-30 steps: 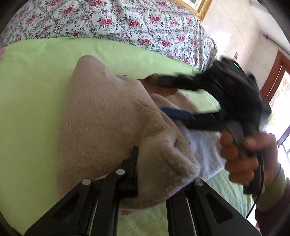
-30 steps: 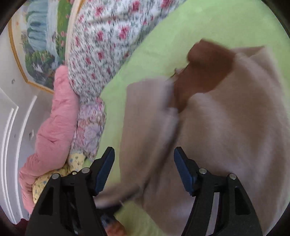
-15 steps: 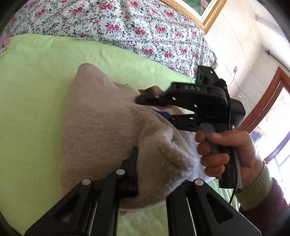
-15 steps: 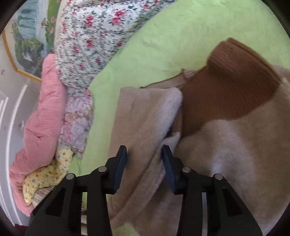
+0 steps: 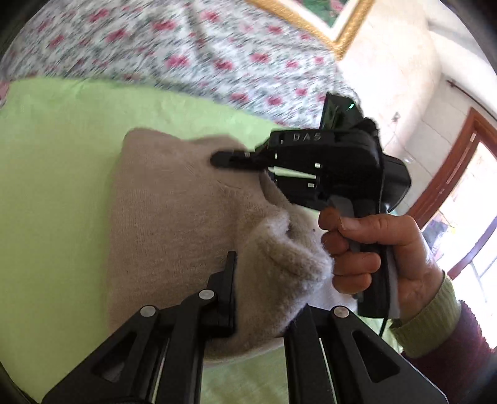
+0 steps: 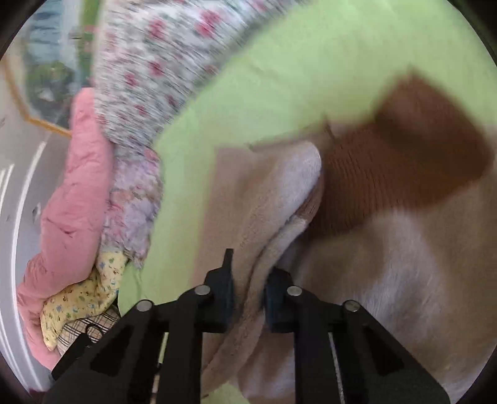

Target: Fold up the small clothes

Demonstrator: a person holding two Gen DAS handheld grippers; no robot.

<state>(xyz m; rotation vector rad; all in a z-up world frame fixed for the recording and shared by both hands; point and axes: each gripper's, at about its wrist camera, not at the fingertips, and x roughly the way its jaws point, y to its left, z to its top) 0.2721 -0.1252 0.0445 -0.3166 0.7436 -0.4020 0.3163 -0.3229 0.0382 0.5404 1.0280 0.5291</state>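
Beige sweater (image 5: 174, 223) lying bunched on the green sheet (image 5: 52, 161) of the bed. Soft and fuzzy, with a brown ribbed collar (image 6: 400, 174) at one end, a bit blurry in the right wrist view.

Left gripper (image 5: 264, 295) closed on a thick fold of the sweater, jaws squeezed onto the fluffy cloth, one finger (image 5: 228, 289) pressed into it and the other hidden behind the bulge. Right gripper (image 6: 248, 292) clamped on a rolled edge of the same sweater, jaws narrow with the cloth pinched between them. From the left wrist view, right gripper seen from the side, black, reaching over the top of the sweater, tips touching the cloth. Right hand (image 5: 382, 248) wrapped around the handle, with a green cuff (image 5: 435, 317) at the wrist.

Flowered blanket (image 5: 192, 52) past the green sheet, blurry. Pink quilt (image 6: 68, 199) piled at the side of the bed, beside a small yellow cloth (image 6: 84, 298) with tiny prints. Gold picture frame (image 5: 313, 28) up on the wall. Brown wooden door frame (image 5: 450, 174) off to the right, bright light behind it.
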